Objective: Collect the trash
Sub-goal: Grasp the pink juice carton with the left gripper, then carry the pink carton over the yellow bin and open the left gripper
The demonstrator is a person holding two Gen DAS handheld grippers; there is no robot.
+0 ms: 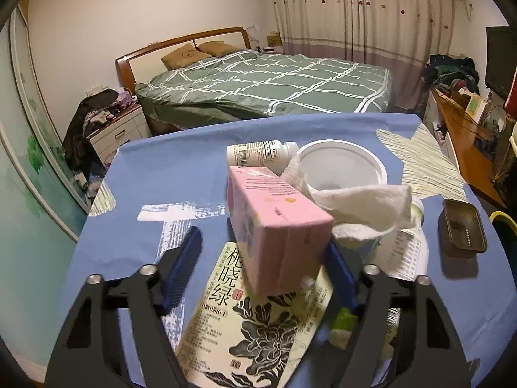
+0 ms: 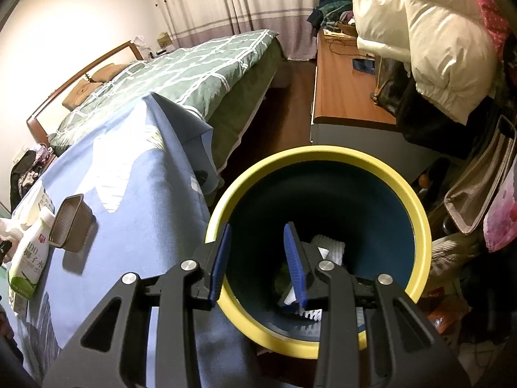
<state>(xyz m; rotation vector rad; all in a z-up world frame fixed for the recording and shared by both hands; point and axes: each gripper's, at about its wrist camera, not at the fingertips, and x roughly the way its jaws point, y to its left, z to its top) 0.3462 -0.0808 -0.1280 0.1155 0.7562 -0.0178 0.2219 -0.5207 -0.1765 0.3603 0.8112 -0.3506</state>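
L grip (image 1: 263, 252) jaws wide, round pink box (image 1: 274, 223) | R grip (image 2: 258, 258) apart over bin (image 2: 416, 207)

The left claw (image 1: 261, 258) has matte black linkage arms with triangular cut-outs, joined by round silver screws at the pivots. Its two fingers (image 1: 182, 268) carry deep blue ribbed pads. The right claw (image 2: 257, 258) is built the same: black angular arms, silver pivot screws, and blue pads (image 2: 292, 258) with fine ridges along their inner faces.

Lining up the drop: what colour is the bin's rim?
Yellow rim, dark blue inside; clearest in right wrist view.
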